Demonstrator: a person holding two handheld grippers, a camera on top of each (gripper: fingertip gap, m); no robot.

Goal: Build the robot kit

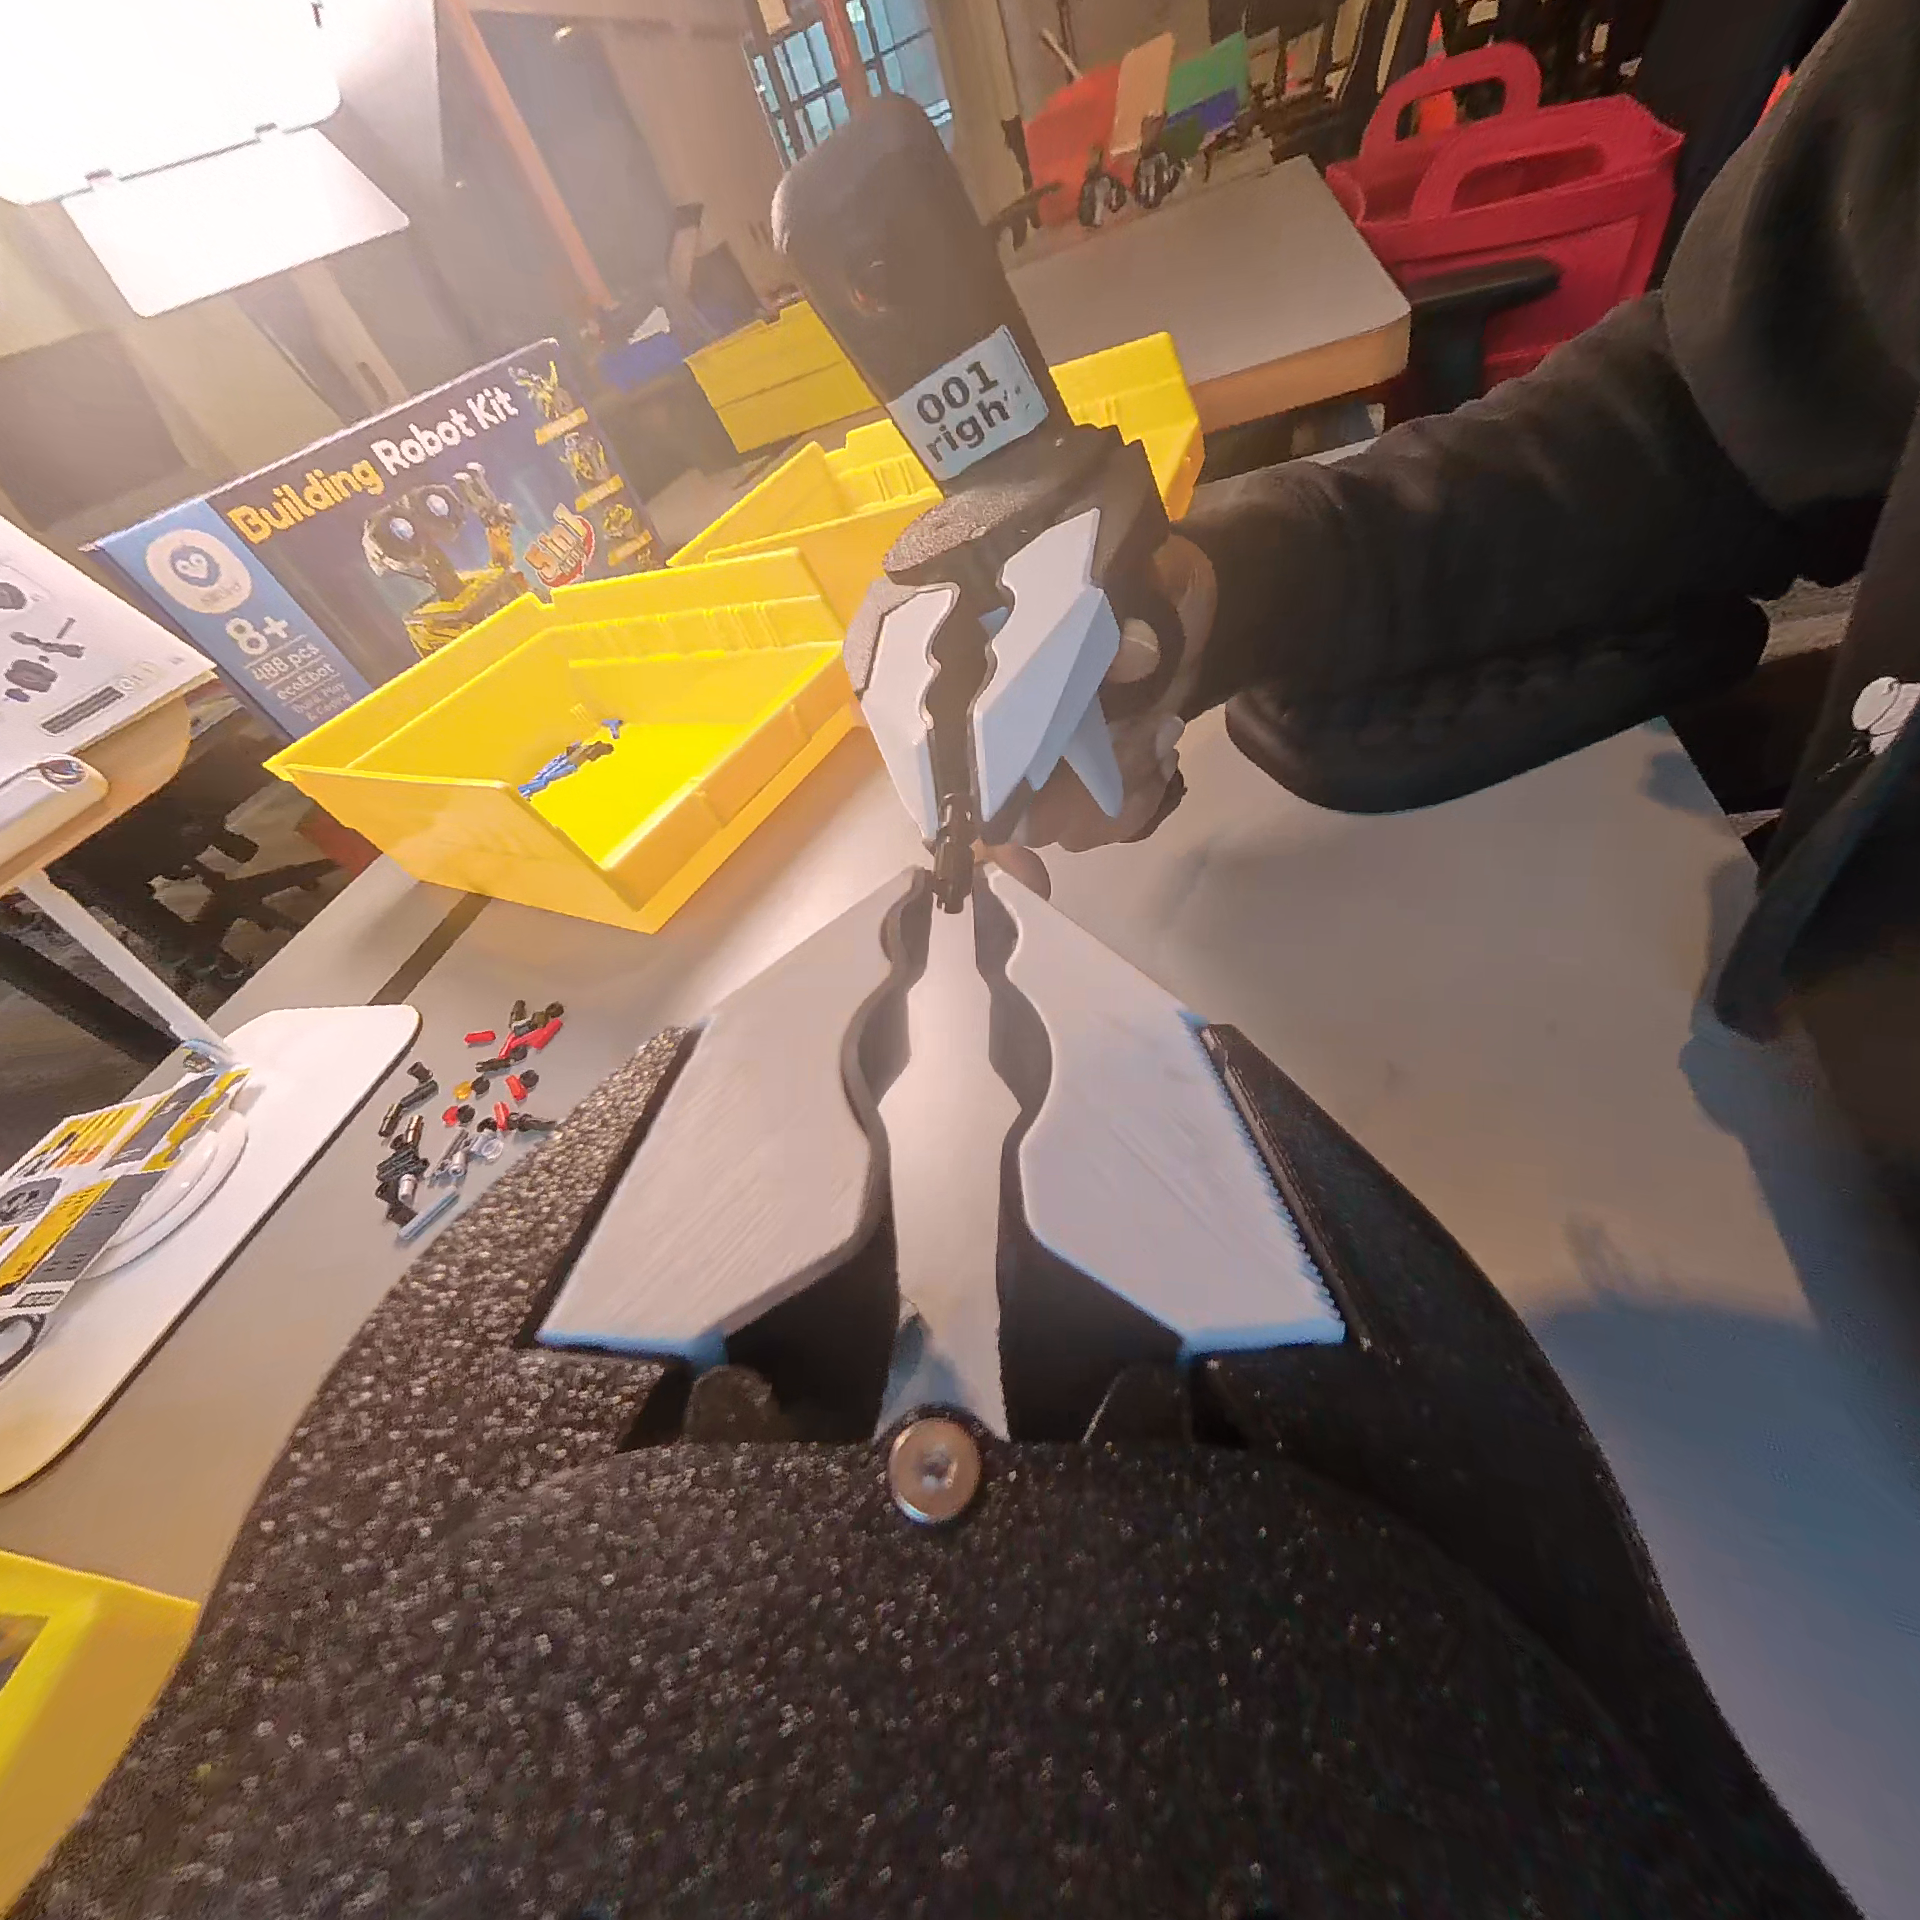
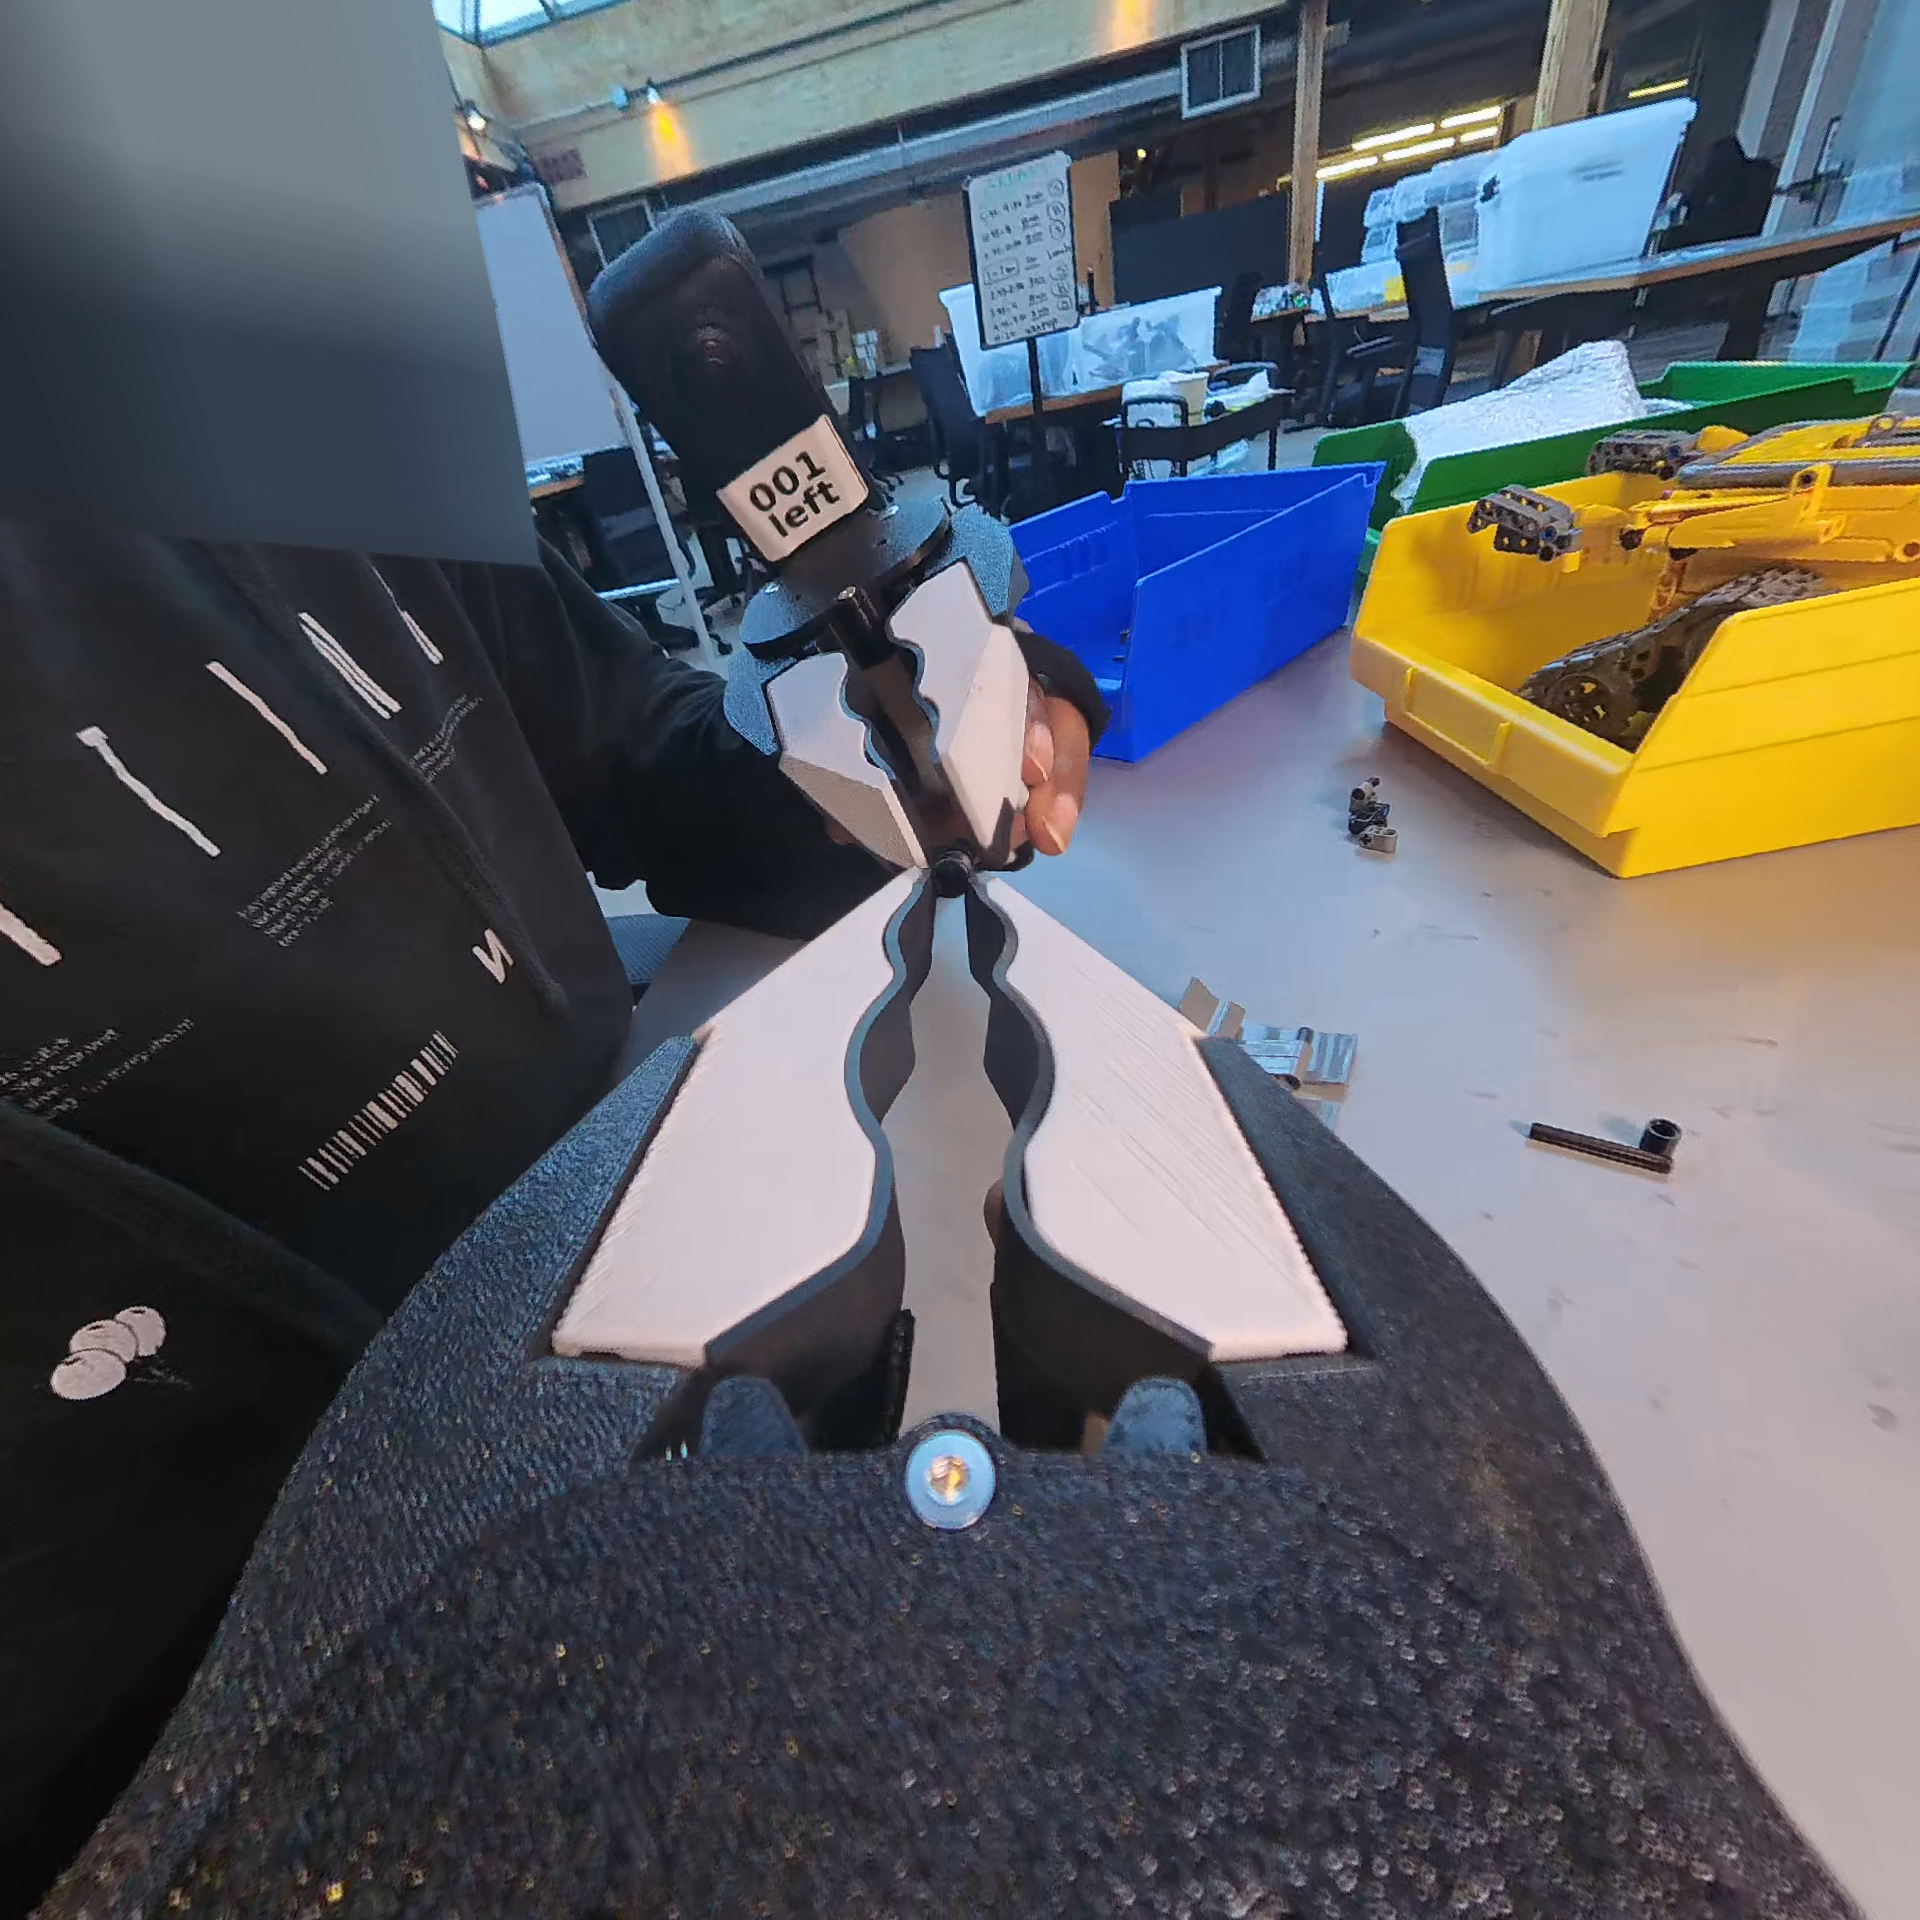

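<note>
Left wrist view: left hand-held gripper [image 1: 948, 881] and right hand-held gripper [image 1: 951, 831] meet tip to tip, both pinching a small black pin [image 1: 950, 868] above the worktop [image 1: 1403, 1091] | yellow bin [image 1: 582, 727], loose parts [image 1: 468, 1101] left | right side open.

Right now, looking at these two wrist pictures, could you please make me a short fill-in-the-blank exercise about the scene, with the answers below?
1. The left gripper and the right gripper meet tip to tip on one small ____ part.
2. Beside the yellow bin holding a tracked model stands an empty ____ bin.
3. The loose pile of small pieces lies on the ____.

Answers: black; blue; table
</note>
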